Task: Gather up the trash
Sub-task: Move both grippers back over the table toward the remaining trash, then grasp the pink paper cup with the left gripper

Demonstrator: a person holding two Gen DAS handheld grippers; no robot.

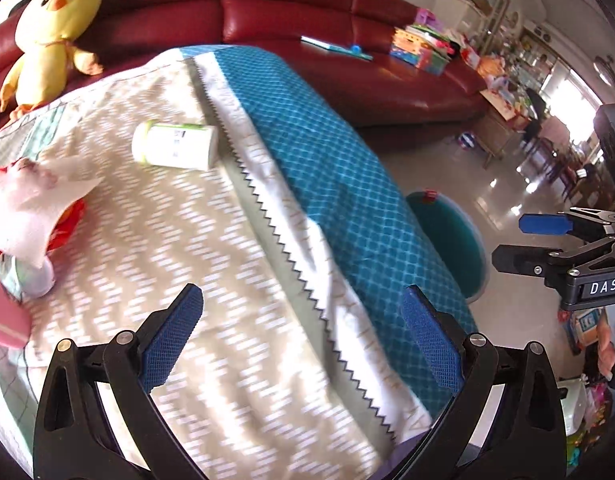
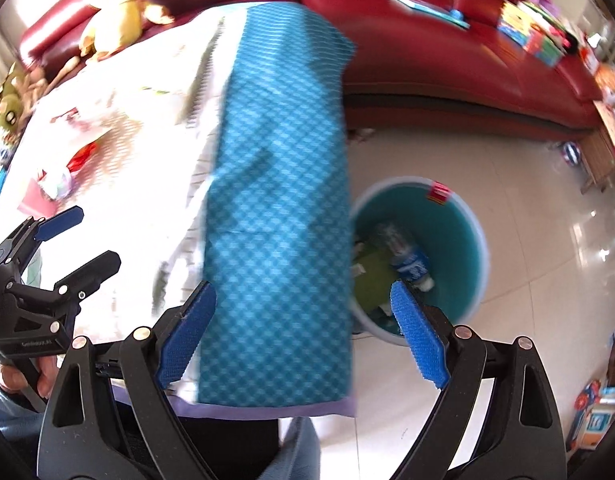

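Observation:
A white bottle with a pale green cap (image 1: 175, 146) lies on its side on the patterned tablecloth (image 1: 211, 264). A crumpled white tissue (image 1: 31, 204) lies over red wrapping (image 1: 69, 224) at the table's left edge. My left gripper (image 1: 301, 340) is open and empty above the cloth, nearer to me than the bottle. My right gripper (image 2: 305, 332) is open and empty over the table's blue edge, beside the teal trash bin (image 2: 463, 240) on the floor. The bin holds a blue-labelled bottle (image 2: 411, 264) and green trash (image 2: 373, 276). The bin also shows in the left wrist view (image 1: 451, 240).
A red leather sofa (image 1: 291, 4) stands behind the table with a yellow plush chick (image 1: 51, 32) and books and toys (image 1: 423, 46). A pink object (image 1: 5, 316) sits at the left table edge. Glossy tiled floor (image 2: 547, 280) lies to the right, with toys at its edges.

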